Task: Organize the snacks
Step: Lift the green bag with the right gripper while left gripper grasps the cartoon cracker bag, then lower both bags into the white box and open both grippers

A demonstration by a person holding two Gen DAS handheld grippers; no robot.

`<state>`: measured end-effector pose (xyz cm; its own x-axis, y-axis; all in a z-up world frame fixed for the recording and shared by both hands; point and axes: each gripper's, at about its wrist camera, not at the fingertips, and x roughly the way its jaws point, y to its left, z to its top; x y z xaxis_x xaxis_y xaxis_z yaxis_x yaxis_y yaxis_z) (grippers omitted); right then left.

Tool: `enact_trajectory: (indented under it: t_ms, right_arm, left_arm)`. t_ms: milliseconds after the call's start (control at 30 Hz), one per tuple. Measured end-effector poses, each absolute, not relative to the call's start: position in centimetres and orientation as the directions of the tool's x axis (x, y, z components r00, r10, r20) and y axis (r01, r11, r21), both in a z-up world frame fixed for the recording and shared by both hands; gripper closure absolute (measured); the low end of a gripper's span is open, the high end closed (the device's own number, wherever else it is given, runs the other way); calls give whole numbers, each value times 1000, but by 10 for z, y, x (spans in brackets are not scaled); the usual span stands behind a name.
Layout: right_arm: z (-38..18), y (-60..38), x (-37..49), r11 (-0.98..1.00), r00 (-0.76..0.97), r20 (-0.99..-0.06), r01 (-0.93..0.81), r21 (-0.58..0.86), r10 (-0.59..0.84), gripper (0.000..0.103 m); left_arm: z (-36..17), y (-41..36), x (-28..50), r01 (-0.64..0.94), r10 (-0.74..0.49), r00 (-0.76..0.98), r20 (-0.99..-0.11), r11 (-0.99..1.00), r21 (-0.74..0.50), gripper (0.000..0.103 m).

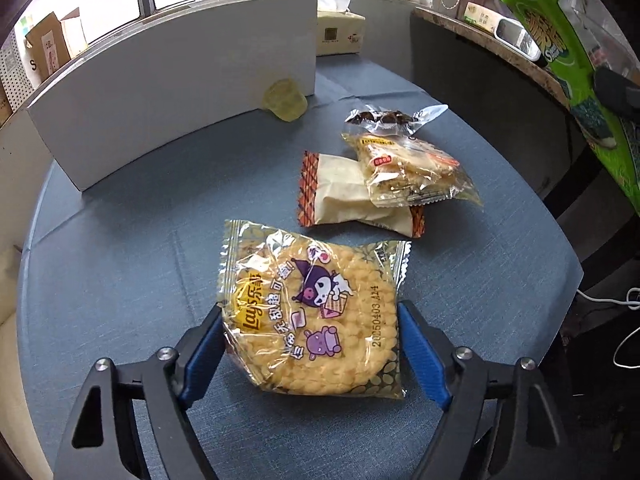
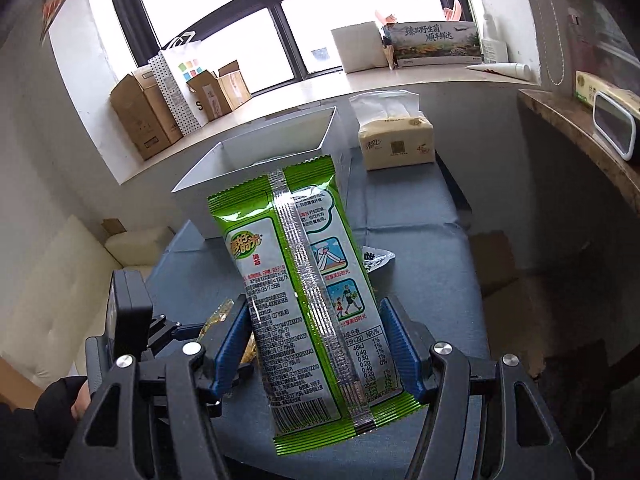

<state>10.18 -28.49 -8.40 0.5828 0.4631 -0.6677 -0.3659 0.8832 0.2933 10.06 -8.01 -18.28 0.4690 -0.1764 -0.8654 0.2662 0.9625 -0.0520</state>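
A yellow Lay's cracker packet (image 1: pixel 320 280) lies flat on the blue-covered table (image 1: pixel 120 280). My left gripper (image 1: pixel 309 310) straddles it, and both blue pads touch the packet's left and right edges. My right gripper (image 2: pixel 313 304) is shut on a green snack bag (image 2: pixel 304 280), held up over the table just in front of the open white box (image 2: pixel 256 160). That green bag (image 1: pixel 560 60) also hangs at the upper right of the left wrist view. The white box (image 1: pixel 172 92) stands at the table's far left.
Beyond the packet lie a beige packet with orange ends (image 1: pixel 344 196), a clear pack of cakes (image 1: pixel 412 172), a dark wrapped snack (image 1: pixel 384 118) and a yellow jelly cup (image 1: pixel 286 100) against the box. A tissue pack (image 2: pixel 396 142) sits behind. A sleeved hand (image 2: pixel 80 400) shows at lower left.
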Motion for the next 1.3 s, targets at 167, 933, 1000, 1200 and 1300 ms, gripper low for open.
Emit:
enact_trajectory:
  t_ms: [167, 933, 1000, 1200, 1300]
  right_arm:
    - [-87, -269, 105, 868, 567, -664, -392, 303, 488, 34]
    - [-60, -121, 378, 915, 519, -768, -338, 219, 376, 32]
    - [-70, -120, 385, 911, 497, -777, -335, 239, 386, 22]
    - [-78, -124, 375, 912, 507, -777, -353, 207, 373, 0]
    - [-72, -132, 361, 912, 543, -755, -369, 178, 367, 0]
  left_arm:
    - [-142, -54, 91, 200, -162, 567, -808, 978, -55, 18]
    - [-34, 86, 317, -102, 5, 700, -714, 990, -94, 17]
    - [-45, 87, 329, -93, 3, 662, -750, 993, -77, 13]
    - [-69, 96, 328, -88, -35, 640, -767, 989, -118, 0]
    - [-74, 98, 321, -86, -48, 646, -762, 987, -135, 0]
